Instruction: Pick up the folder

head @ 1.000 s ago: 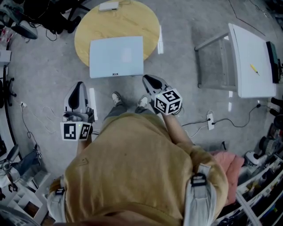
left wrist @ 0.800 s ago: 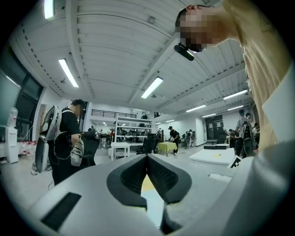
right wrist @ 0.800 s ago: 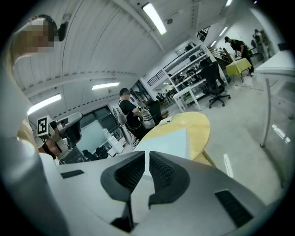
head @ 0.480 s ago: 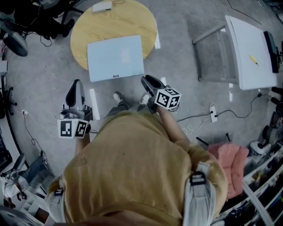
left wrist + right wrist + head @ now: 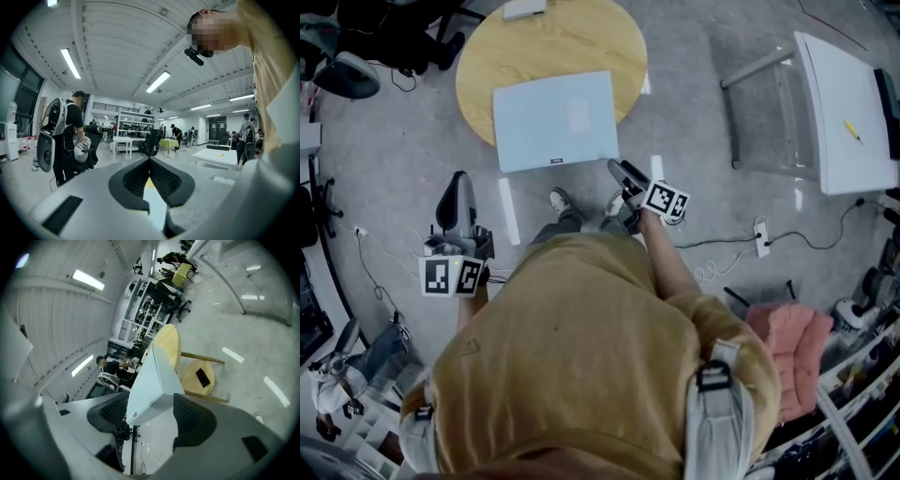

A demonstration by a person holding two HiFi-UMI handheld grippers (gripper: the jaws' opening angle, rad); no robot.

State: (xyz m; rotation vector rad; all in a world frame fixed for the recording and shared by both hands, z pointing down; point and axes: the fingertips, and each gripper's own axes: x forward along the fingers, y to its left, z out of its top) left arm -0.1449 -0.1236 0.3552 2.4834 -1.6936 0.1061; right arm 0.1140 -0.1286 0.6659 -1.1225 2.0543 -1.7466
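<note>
No writing is legible, even on the folder.

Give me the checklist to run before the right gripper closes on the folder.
1. Right gripper jaws apart: ok, they have just been opening, nothing pressed between them.
2. Folder near corner lined up in the gap: ok.
3. Folder edge overhangs the round table, free to pinch: ok.
4. Pads touching the folder: not ok.
5. Left gripper shut, empty, away from the folder: ok.
</note>
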